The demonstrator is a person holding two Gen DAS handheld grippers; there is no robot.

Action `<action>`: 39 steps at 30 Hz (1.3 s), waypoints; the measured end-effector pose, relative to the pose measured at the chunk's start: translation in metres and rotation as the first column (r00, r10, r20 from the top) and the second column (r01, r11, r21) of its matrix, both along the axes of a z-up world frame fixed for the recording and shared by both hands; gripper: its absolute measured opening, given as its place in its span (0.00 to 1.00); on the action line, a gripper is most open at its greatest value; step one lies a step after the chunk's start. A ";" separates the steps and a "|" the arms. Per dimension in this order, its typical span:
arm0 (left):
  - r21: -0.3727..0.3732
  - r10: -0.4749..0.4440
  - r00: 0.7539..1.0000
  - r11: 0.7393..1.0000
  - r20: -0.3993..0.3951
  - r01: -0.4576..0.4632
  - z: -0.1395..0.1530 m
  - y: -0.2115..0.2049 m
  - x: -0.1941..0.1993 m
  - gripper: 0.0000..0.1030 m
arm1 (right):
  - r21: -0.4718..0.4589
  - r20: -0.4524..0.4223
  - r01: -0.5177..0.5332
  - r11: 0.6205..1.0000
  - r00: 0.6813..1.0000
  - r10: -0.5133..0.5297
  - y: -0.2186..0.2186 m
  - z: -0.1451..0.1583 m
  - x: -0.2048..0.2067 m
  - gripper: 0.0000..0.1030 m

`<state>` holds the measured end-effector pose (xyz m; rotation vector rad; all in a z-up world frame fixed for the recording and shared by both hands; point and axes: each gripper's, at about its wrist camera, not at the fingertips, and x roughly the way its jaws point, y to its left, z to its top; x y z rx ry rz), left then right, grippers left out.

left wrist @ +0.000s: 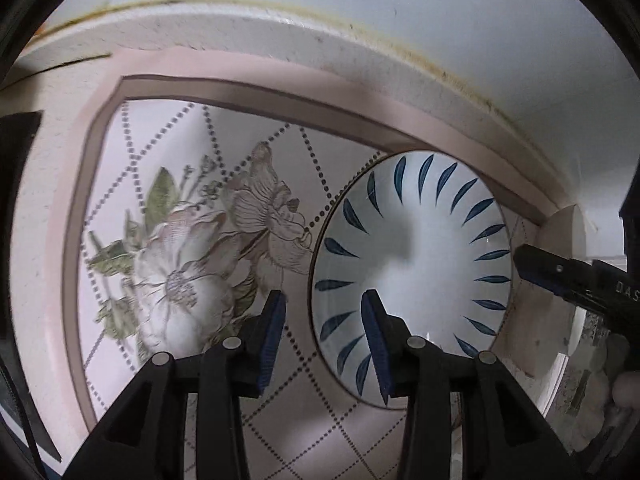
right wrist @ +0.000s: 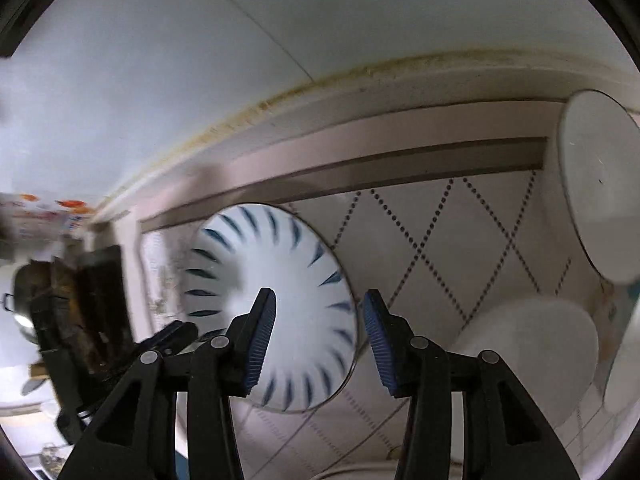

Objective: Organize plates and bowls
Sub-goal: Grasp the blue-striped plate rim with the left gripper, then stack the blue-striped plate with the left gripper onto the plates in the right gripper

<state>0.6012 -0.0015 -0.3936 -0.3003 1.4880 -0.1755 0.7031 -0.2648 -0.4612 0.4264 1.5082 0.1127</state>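
A white bowl with blue leaf strokes (left wrist: 420, 248) sits upright on a pink floral mat (left wrist: 240, 148). My left gripper (left wrist: 324, 298) hangs open over the bowl's left rim, one finger over the mat and one over the bowl's inside, neither pad pressing. In the right wrist view the same bowl (right wrist: 288, 256) looks blurred. My right gripper (right wrist: 320, 293) is open above its right rim with nothing held. The right gripper's fingers (left wrist: 536, 266) reach in from the right, beside the bowl. Plain white dishes lie on the mat: one low at the right (right wrist: 532, 352), one tilted (right wrist: 600, 188).
A white wall (left wrist: 440, 20) with a stained seam runs behind the counter ledge. The diamond-dotted mat (right wrist: 440, 240) stretches between bowl and white dishes. A dark block (right wrist: 92, 304) and a metal pot (right wrist: 18, 304) stand at the left. A person's hand (left wrist: 624, 388) shows at the right edge.
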 end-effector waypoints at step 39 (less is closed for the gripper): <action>0.102 -0.073 0.967 0.994 0.242 0.049 0.103 -0.056 -0.076 0.21 | -0.043 0.051 -0.144 0.989 0.988 0.146 -0.015 0.062 -0.055 0.14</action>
